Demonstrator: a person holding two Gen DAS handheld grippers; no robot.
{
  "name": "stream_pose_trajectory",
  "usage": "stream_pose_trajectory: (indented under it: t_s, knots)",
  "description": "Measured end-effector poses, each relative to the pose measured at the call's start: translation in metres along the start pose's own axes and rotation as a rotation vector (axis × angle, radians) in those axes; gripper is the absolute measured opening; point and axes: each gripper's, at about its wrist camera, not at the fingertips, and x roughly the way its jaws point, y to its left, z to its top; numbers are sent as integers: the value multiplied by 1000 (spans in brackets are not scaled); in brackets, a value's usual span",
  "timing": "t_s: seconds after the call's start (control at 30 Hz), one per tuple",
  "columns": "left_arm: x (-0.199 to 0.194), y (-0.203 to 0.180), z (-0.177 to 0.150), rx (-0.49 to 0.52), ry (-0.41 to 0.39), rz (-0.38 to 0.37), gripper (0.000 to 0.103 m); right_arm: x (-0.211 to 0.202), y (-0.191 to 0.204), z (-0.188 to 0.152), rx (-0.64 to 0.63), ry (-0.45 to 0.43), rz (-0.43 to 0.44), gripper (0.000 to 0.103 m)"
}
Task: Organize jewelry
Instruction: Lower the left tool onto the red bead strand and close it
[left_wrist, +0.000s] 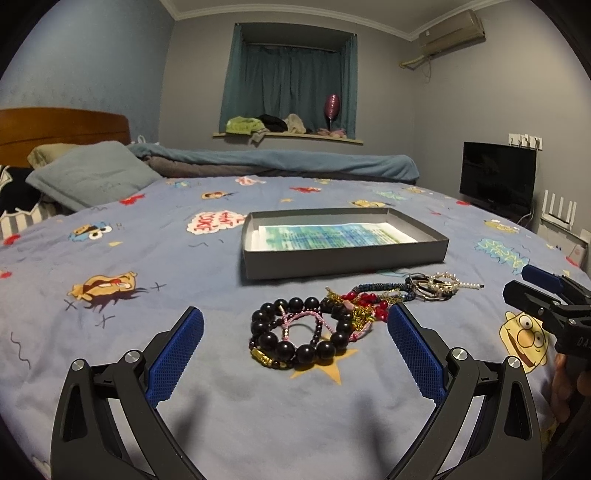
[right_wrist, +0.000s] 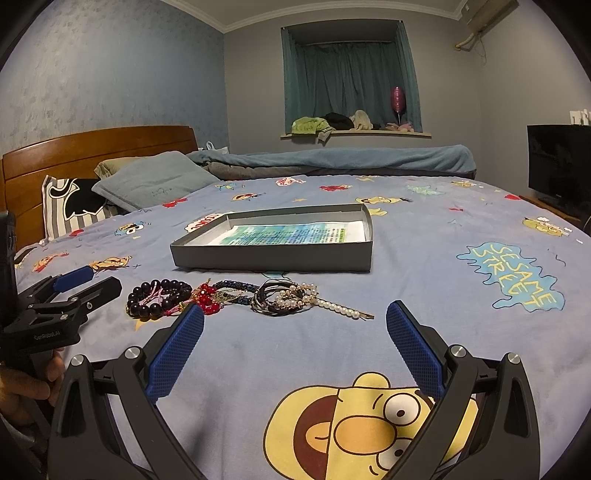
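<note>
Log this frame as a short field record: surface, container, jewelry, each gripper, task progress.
surface: bed with cartoon-print sheet
container: shallow grey box, open, holding only a printed paper sheet
jewelry: pile on the sheet in front of the box; black bead bracelet at its left end, pearl hairpin at its right end
left gripper: open, jaws either side of the black bead bracelet
right gripper: open, empty
progress: no jewelry in the box yet
</note>
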Motion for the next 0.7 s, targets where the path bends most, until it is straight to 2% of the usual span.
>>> stream_pose_trajectory:
  t_s: [0.17,0.33,0.4,0.43,0.47,0.53,0.63,0.7]
  knots:
    - [5,2,3,-8,32,-10,99,3,0,2,-5,12,1,98]
    - [15,6,4,-4,77,-31,97,17,-2,8,-14,67,11,98]
    - [22,8,5,3,105,-42,96,22,-3,9,-16,90,18,95]
    - [25,9,5,-4,122,-58,94,25,-2,9,-17,102,19,89]
    - [27,10,5,-9,130,-66,89,26,-3,8,-17,110,21,84]
    - [31,12,6,-12,149,-82,83,30,-3,9,-14,130,28,81]
    - [37,11,7,-4,178,-105,66,35,-3,10,-18,144,35,81]
    - [42,9,6,2,196,-134,59,37,-3,11,-22,143,41,81]
